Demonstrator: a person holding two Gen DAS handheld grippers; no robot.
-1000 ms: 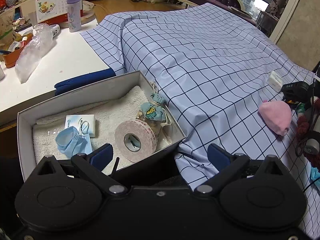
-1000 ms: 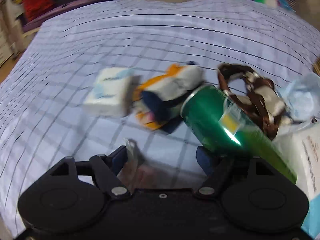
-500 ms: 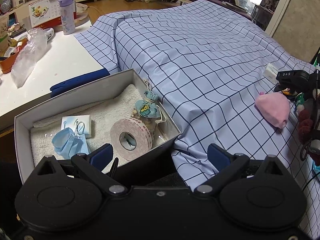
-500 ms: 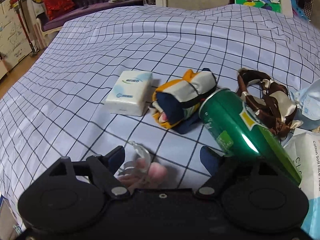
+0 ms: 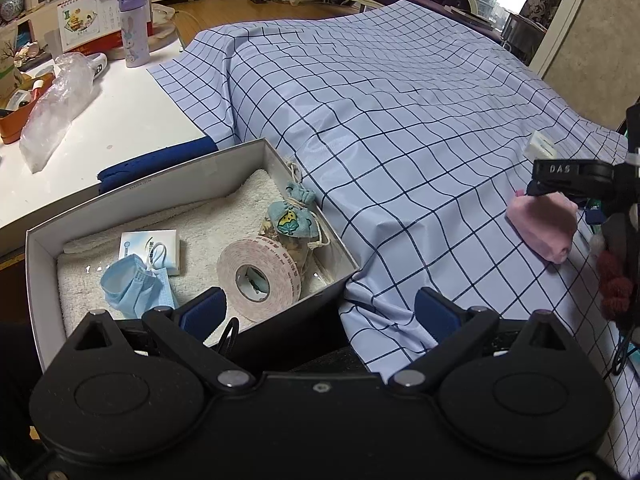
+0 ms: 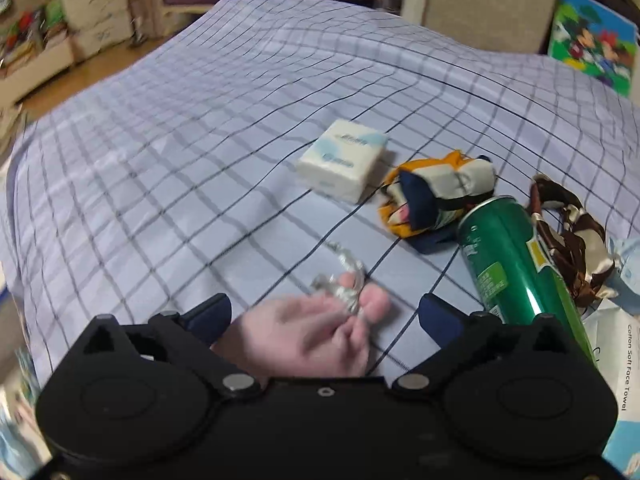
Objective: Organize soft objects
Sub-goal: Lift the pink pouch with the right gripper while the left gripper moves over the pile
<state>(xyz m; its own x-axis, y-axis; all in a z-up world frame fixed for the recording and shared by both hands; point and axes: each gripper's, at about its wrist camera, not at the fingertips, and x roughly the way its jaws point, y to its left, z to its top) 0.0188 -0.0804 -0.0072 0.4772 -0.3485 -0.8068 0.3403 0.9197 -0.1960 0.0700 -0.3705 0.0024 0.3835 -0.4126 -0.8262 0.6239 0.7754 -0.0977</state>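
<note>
Since a second ago my right tool (image 6: 324, 316) has swung so the can (image 6: 516, 276) sits off its right finger, not between them. Its jaws are opening, empty, with a bare hand (image 6: 304, 336) pinching clear wrap (image 6: 340, 280) between them. I judge the rolled cloth (image 6: 436, 196) ahead-right comes next: approach square, pinch mid-roll. My left tool (image 5: 320, 312) hangs open, tilted down over the box (image 5: 120, 200).

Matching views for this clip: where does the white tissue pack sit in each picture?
Left wrist: the tissue pack is small, at the far right edge, lying on the cloth.
Right wrist: tissue pack near the centre, just left of the rolled orange cloth.
Shared landmark: the blue checked cloth under it.
</note>
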